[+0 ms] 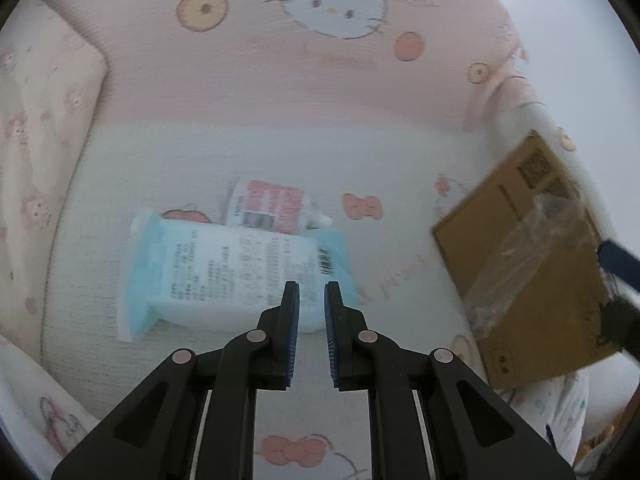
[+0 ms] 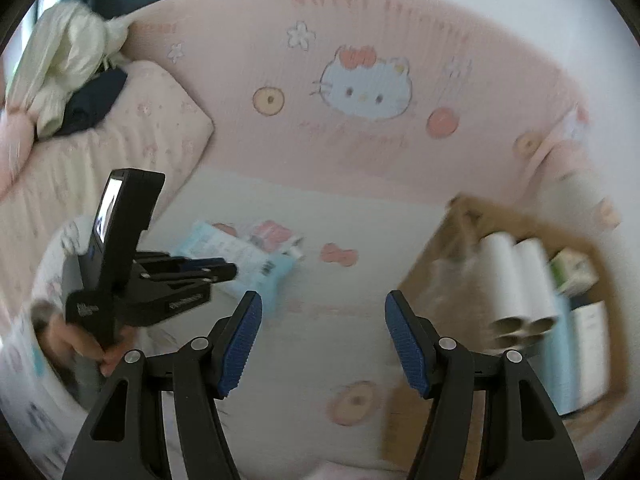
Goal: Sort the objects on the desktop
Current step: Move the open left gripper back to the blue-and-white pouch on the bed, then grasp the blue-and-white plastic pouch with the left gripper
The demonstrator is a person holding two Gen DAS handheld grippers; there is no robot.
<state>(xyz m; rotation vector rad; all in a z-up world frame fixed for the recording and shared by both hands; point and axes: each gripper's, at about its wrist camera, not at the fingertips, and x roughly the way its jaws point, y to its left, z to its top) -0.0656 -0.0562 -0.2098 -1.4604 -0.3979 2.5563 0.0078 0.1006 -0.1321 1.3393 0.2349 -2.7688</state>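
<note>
Left wrist view — left gripper [image 1: 311, 288], fingers narrowly parted and empty, above a blue-and-white wipes pack [image 1: 236, 276] lying on the cartoon-print bedsheet [image 1: 280, 152]; pink pouch [image 1: 272, 206] touching behind. Right gripper [image 2: 323, 300] spread wide, empty — cardboard box [image 2: 516, 308] of paper rolls [image 2: 516, 280] beside it.

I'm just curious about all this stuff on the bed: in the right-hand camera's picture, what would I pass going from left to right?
The left gripper in a hand, then the blue wipes pack, the pink bow print, and the cardboard box holding white rolls.
</note>
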